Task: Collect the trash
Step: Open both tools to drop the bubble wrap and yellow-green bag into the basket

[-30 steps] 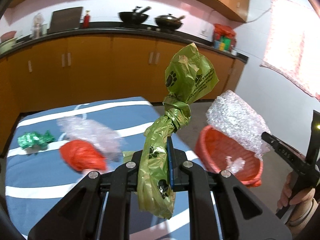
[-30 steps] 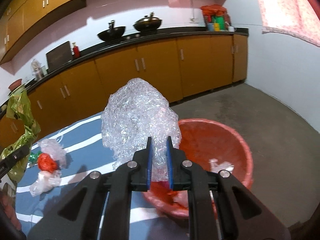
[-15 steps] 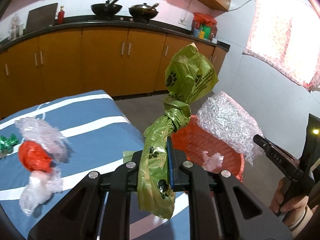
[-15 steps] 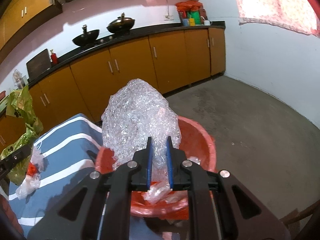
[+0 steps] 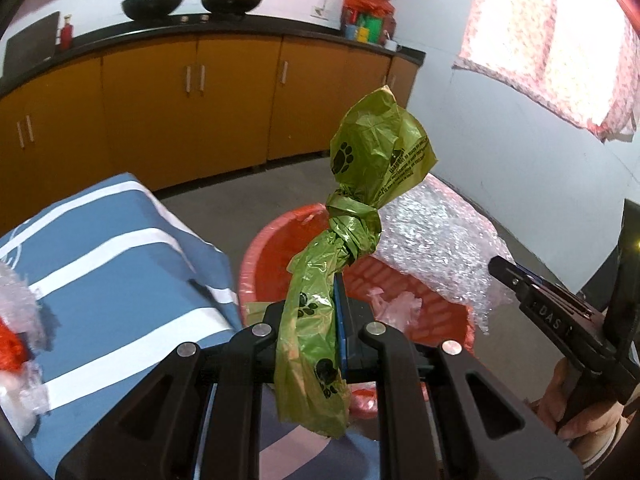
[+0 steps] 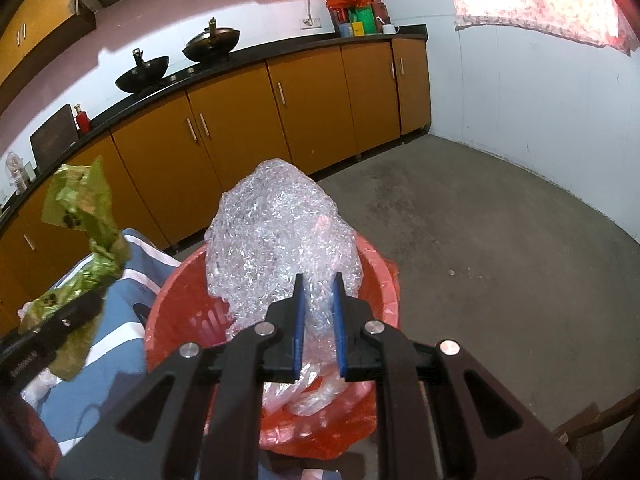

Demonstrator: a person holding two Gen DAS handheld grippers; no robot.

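Note:
My left gripper [image 5: 334,280] is shut on a knotted green bag with paw prints [image 5: 372,168] and holds it upright above the near rim of the red basket [image 5: 256,256]. My right gripper [image 6: 318,280] is shut on a wad of clear bubble wrap [image 6: 276,232] and holds it over the red basket [image 6: 168,320]. The bubble wrap [image 5: 432,240] and the right gripper [image 5: 516,280] also show in the left wrist view; the green bag [image 6: 80,216] shows at the left of the right wrist view. Clear plastic scraps [image 5: 396,304] lie inside the basket.
A table with a blue, white-striped cloth [image 5: 120,264] stands left of the basket, with a red and clear plastic bundle [image 5: 16,320] at its left edge. Orange kitchen cabinets [image 6: 304,120] line the back wall. Bare concrete floor [image 6: 480,240] lies to the right.
Both grippers have moved right, away from the table and over the red basket, each still holding its trash. The bubble wrap now hangs lower over the basket.

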